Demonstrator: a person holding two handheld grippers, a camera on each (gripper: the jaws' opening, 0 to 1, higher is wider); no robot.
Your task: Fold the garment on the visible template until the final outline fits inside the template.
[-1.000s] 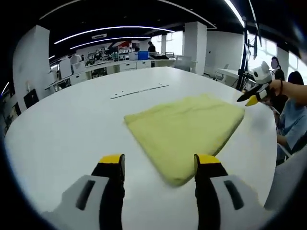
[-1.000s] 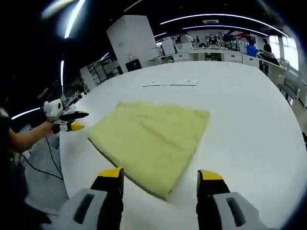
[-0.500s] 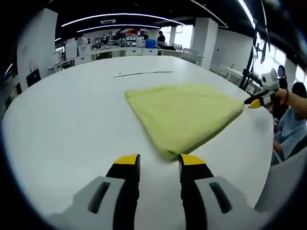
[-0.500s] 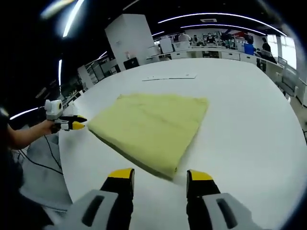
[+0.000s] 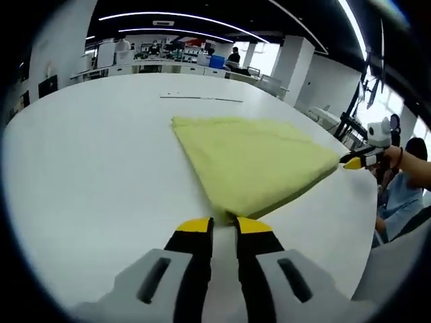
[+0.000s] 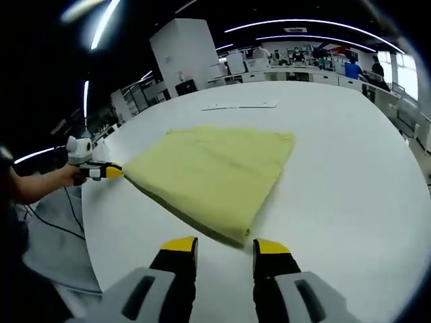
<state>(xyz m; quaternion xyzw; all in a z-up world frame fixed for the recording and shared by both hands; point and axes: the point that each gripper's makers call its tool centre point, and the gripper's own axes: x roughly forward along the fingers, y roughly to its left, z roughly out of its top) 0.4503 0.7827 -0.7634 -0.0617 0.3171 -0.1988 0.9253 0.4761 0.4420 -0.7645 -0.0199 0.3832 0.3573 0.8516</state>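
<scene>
**A:** Position of the garment relative to the two tools?

**B:** Folded flat, yellow, four-cornered, on the white table. One corner straight ahead of the left gripper, right at the jaw tips. Neighbouring corner straight ahead of the right gripper, just beyond its tips. Same thick edge running between the two corners, so one tool at each end of it.

**A:** State of the jaws?

**B:** Left: drawn almost together, only a narrow slit between them, corner at or just past the tips. Impossible to tell whether any cloth is actually pinched. Right: partly open, gap wider than the left's, nothing between the jaws, corner close ahead but apparently not entered.

**A:** Nearer hand?

**B:** Left, by a small margin; right needing a short advance to bring the corner between its jaws.

**A:** Axis governing the next move?

**B:** Probably the shared edge, lying crosswise between the tools. Rest of the cloth spreading away from it toward the far side of the table, where thin marks lie well apart from the garment. Unclear whether these belong to the template. Likely fold direction: away from both tools, across that edge.
</scene>
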